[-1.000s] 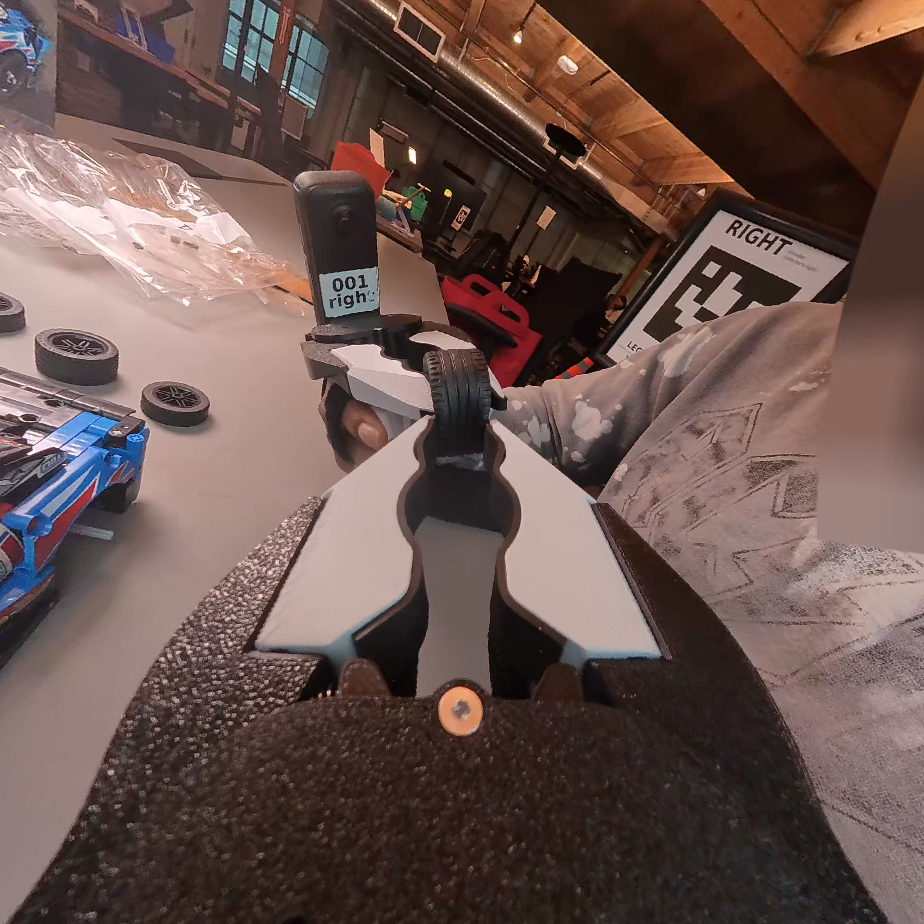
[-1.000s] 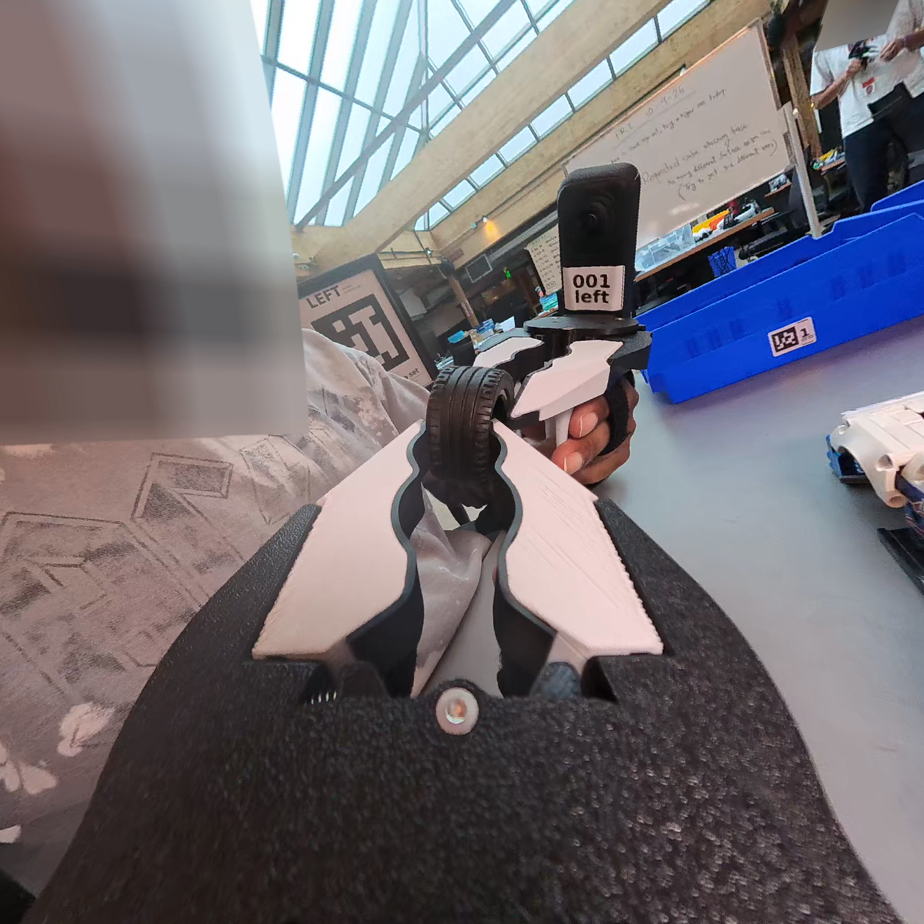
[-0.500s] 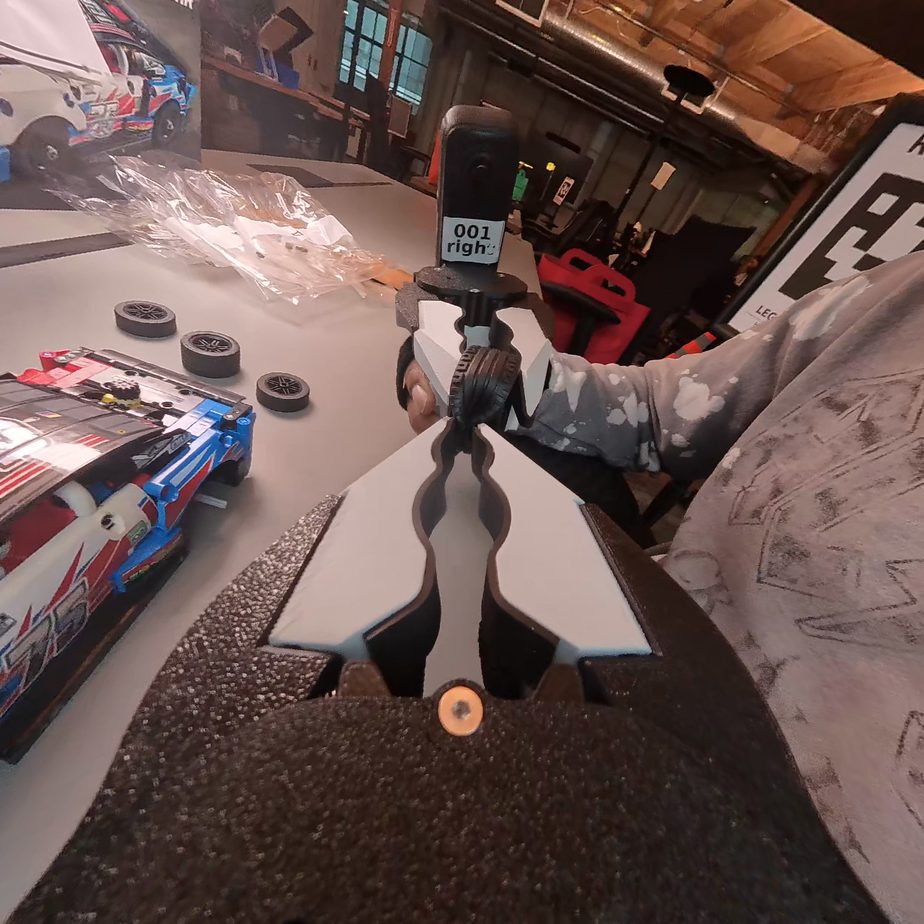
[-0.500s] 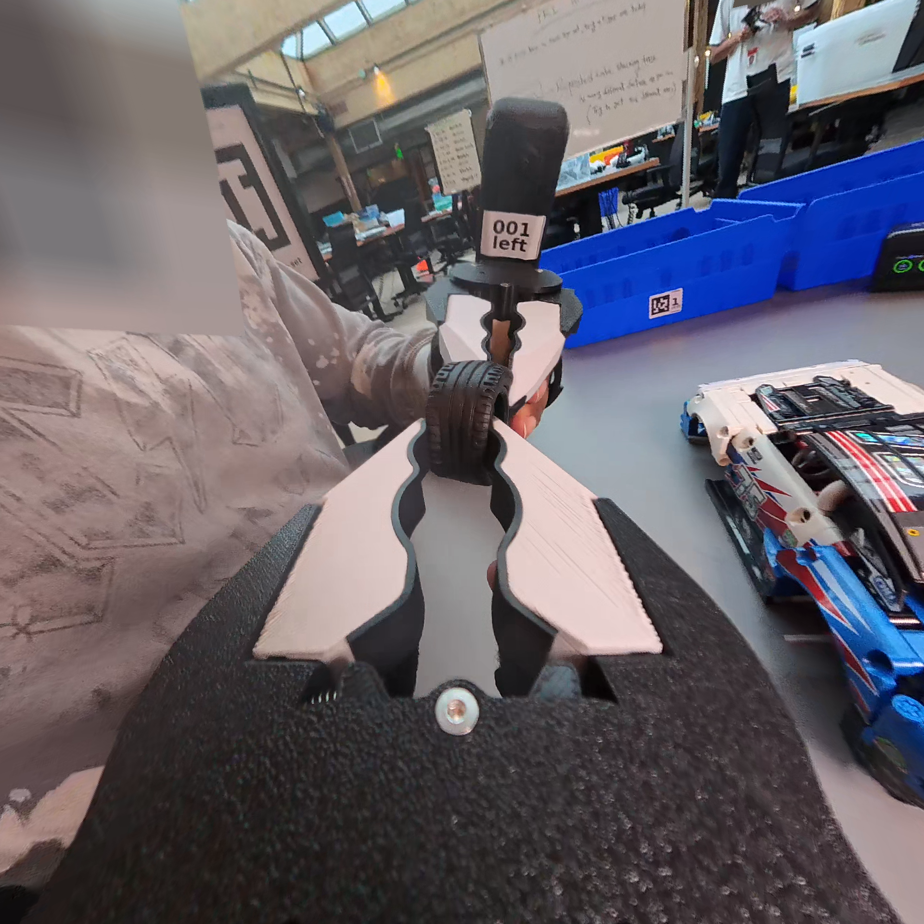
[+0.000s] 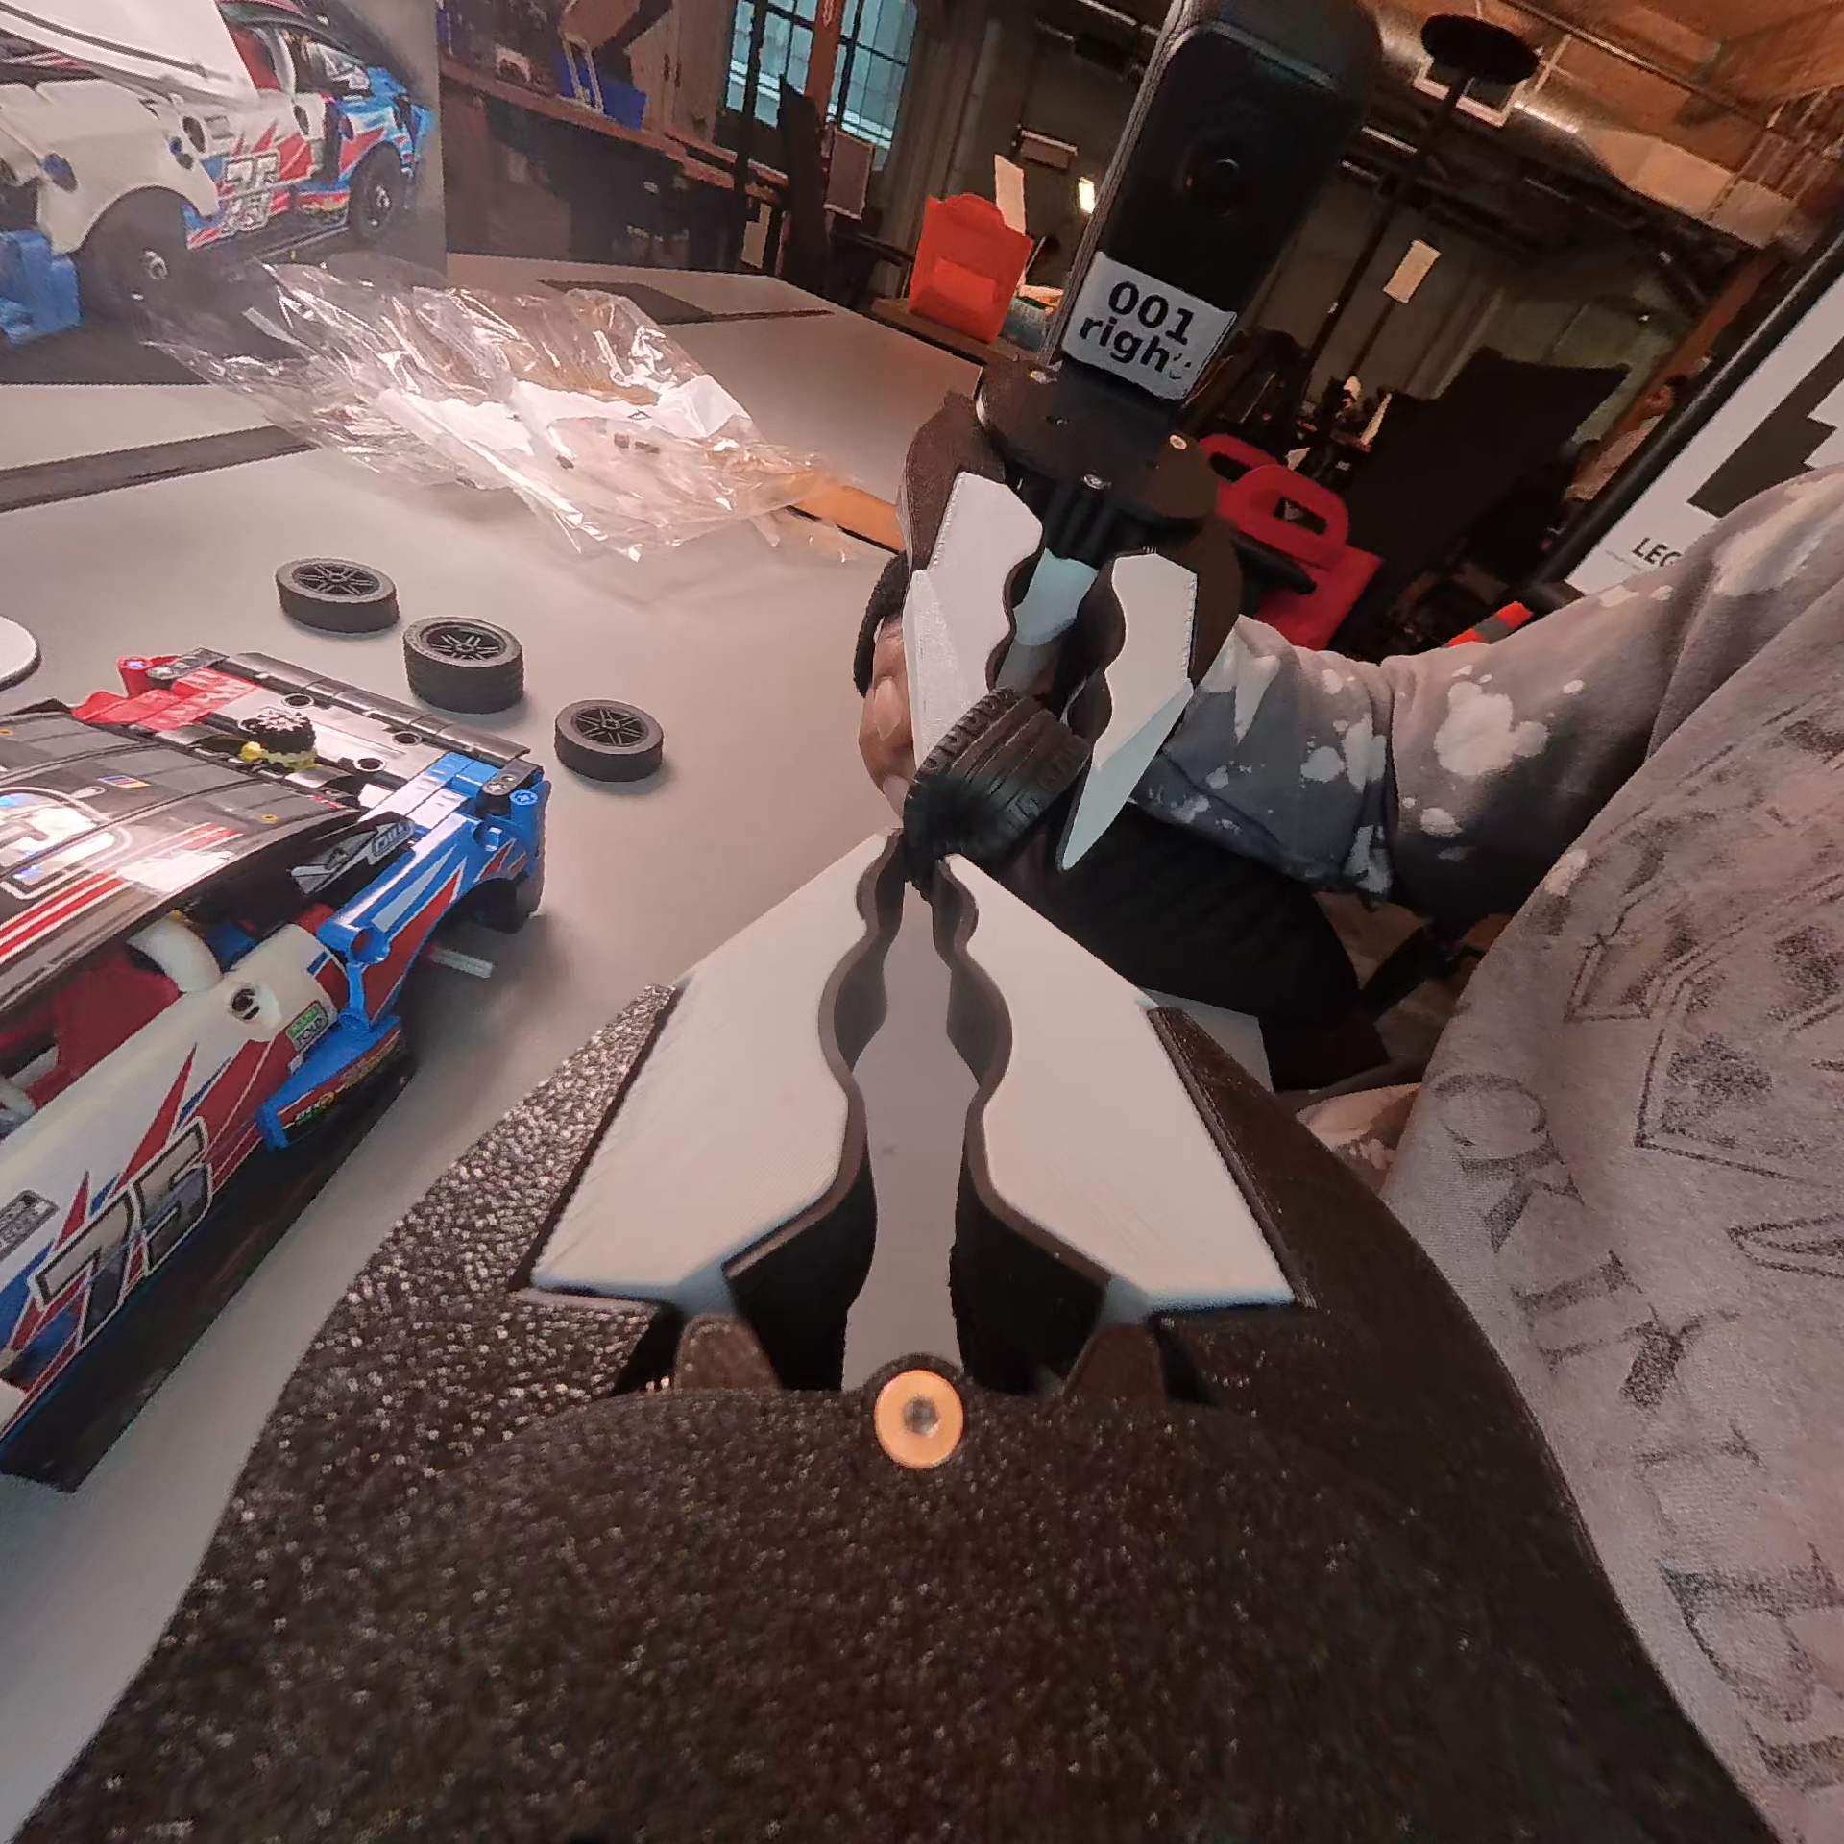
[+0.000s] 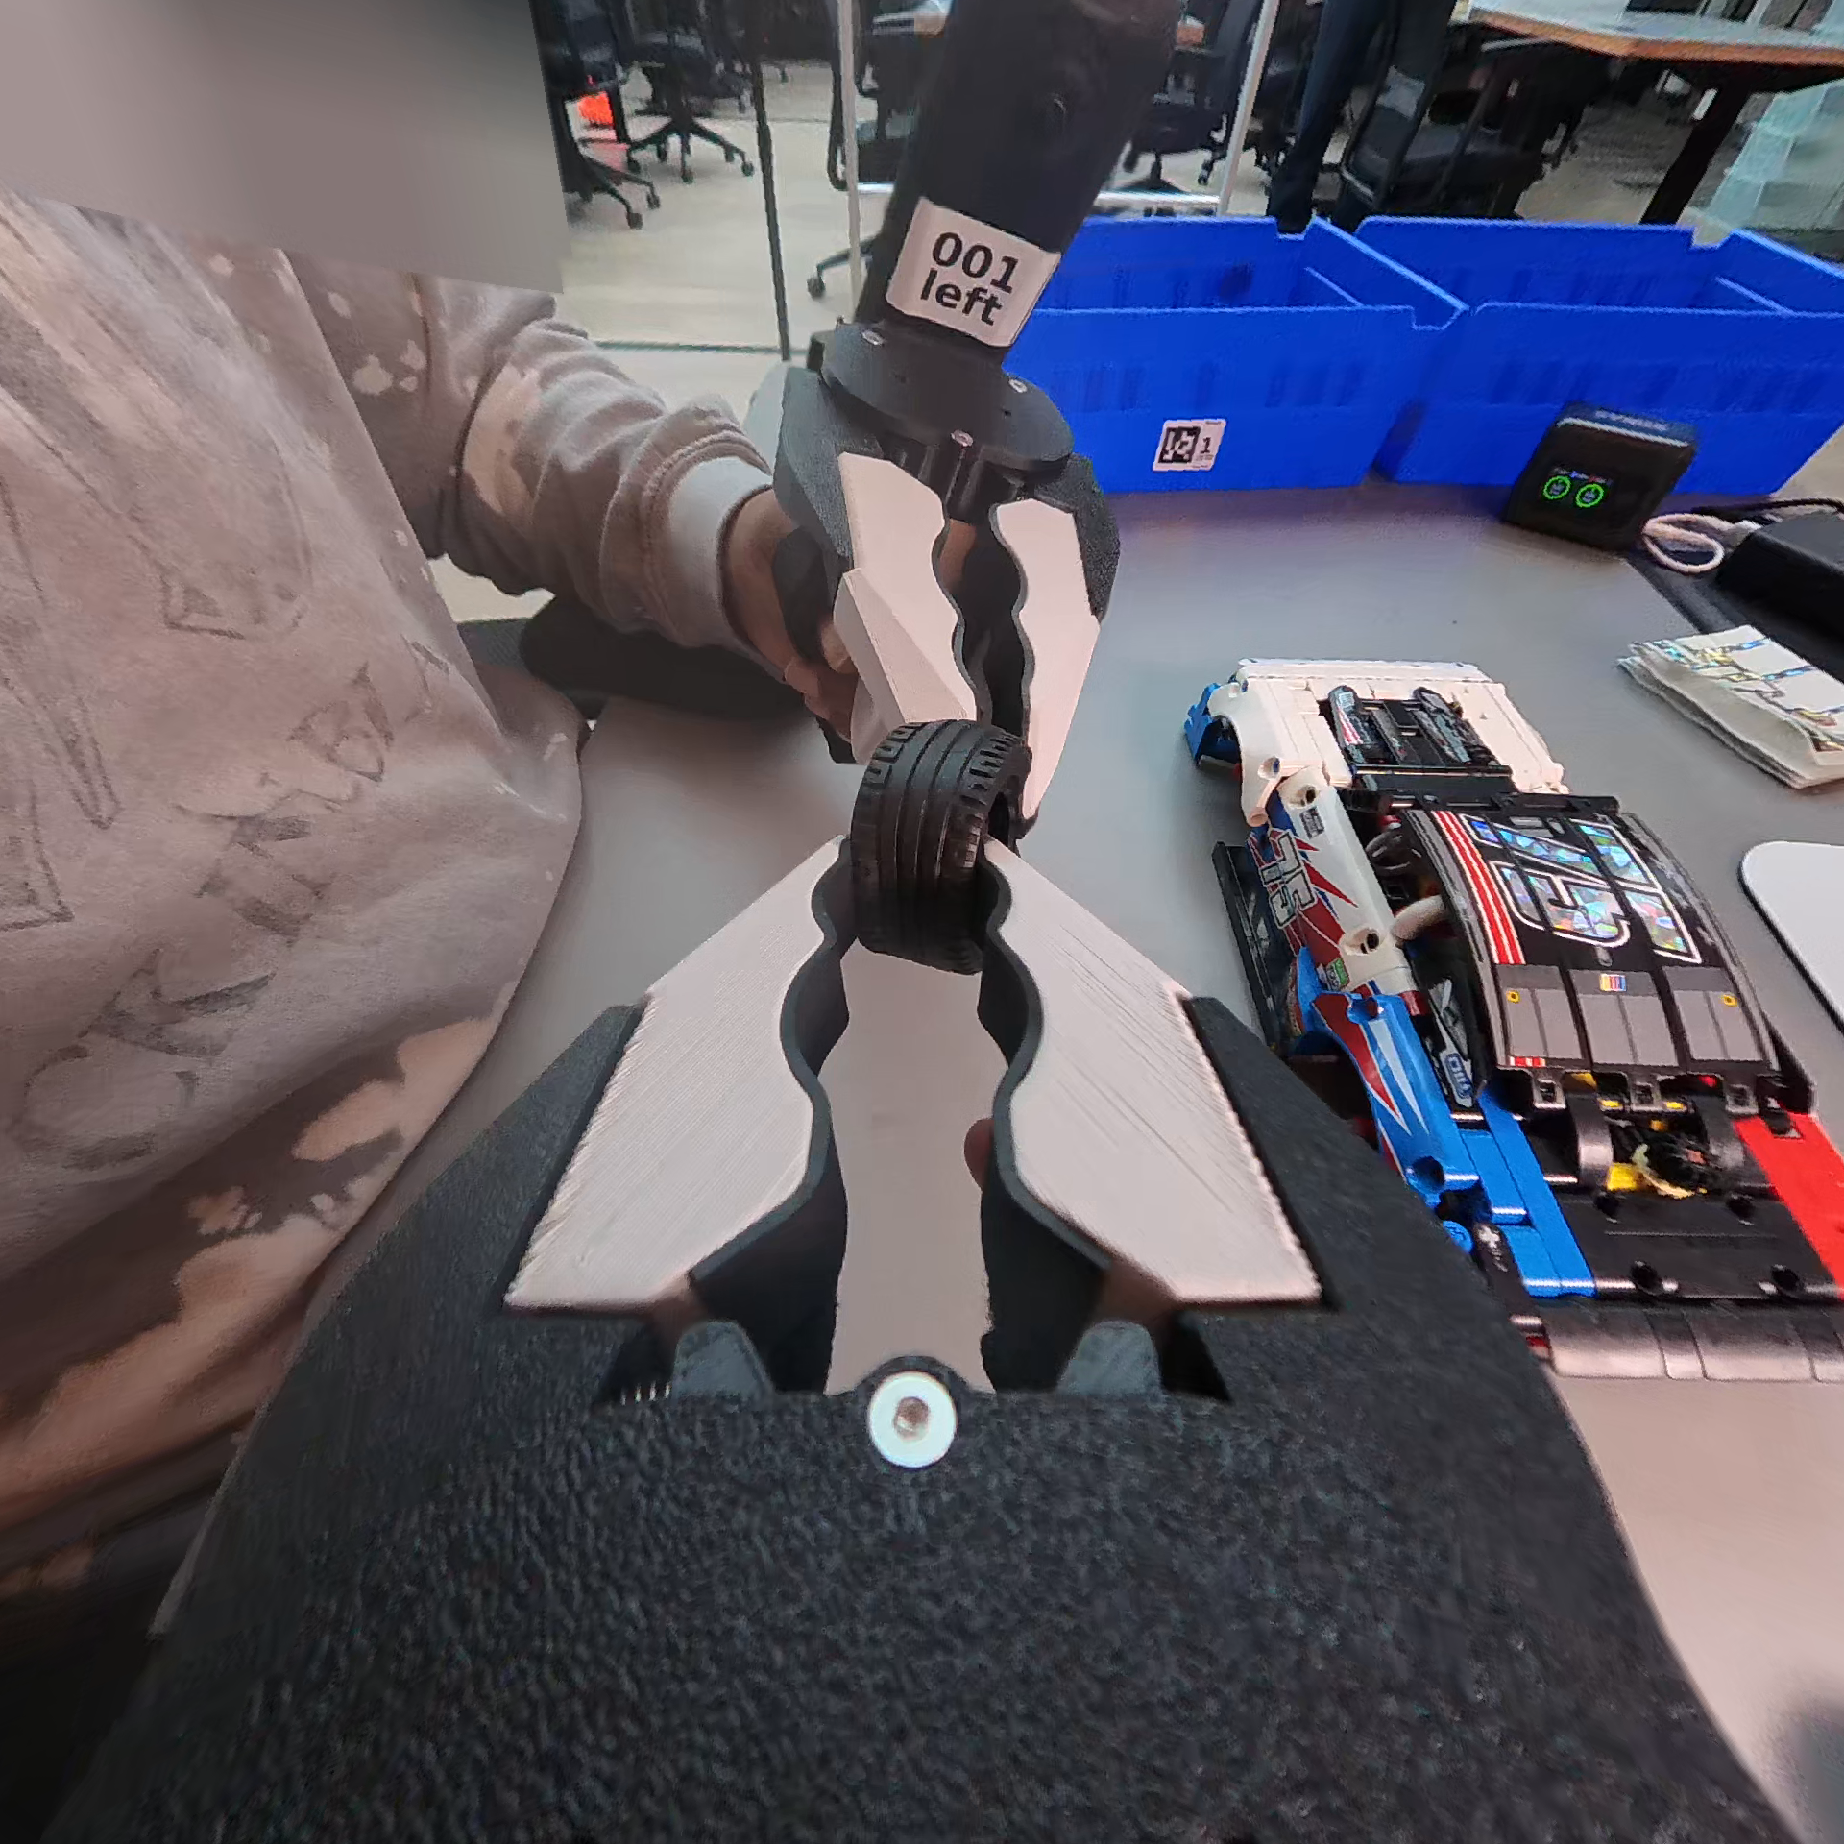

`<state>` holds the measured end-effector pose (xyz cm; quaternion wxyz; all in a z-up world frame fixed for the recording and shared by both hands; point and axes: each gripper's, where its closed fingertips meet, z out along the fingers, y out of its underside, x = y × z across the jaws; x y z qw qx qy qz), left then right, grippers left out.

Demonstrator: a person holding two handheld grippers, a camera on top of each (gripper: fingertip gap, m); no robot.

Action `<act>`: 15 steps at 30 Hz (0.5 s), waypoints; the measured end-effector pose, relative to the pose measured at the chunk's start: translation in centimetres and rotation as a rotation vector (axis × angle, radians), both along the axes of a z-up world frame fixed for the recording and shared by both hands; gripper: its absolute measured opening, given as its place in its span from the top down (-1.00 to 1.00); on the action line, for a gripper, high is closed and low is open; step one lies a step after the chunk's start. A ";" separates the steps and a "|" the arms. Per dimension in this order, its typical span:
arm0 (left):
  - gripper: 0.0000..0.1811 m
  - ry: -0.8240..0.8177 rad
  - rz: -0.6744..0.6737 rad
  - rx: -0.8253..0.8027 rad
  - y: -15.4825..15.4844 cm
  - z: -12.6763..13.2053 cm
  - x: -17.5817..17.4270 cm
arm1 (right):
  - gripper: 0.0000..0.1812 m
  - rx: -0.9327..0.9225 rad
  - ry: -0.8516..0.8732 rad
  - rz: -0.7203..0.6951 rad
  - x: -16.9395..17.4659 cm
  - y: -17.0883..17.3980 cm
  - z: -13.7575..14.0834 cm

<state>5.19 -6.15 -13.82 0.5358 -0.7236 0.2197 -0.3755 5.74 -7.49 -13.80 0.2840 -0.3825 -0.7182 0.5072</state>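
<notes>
Grey table: tyre now lower, near car; your right gripper clamps it, left gripper nearly closed, grip unclear.

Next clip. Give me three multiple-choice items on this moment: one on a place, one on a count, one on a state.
1. Where is the model car? A in a blue bin; B on the table; C on the person's lap.
2. How many loose wheels lie beside it in the left wrist view? A one; B three; C five.
3. The right gripper is: A open and empty; B shut on a plastic bag; C shut on a tyre.
Key: 1 B, its base rests on the grey tabletop; 2 B, three lie apart beyond the car; 3 C, both fingers press the tyre's sides.
</notes>
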 end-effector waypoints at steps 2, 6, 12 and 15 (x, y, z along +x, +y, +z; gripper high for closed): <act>1.00 0.021 0.001 0.012 -0.2 -0.2 0.2 | 0.79 0.040 -0.019 0.012 0.1 -0.2 -0.2; 0.99 0.092 -0.004 0.146 -1.6 0.5 0.7 | 0.79 0.180 0.002 0.046 0.7 -1.4 0.2; 0.97 0.382 -0.025 0.508 -4.3 2.3 1.6 | 0.77 0.524 0.236 0.062 1.6 -3.9 1.8; 0.96 0.451 -0.021 0.568 -4.8 2.3 1.7 | 0.76 0.610 0.272 0.049 1.7 -4.3 1.8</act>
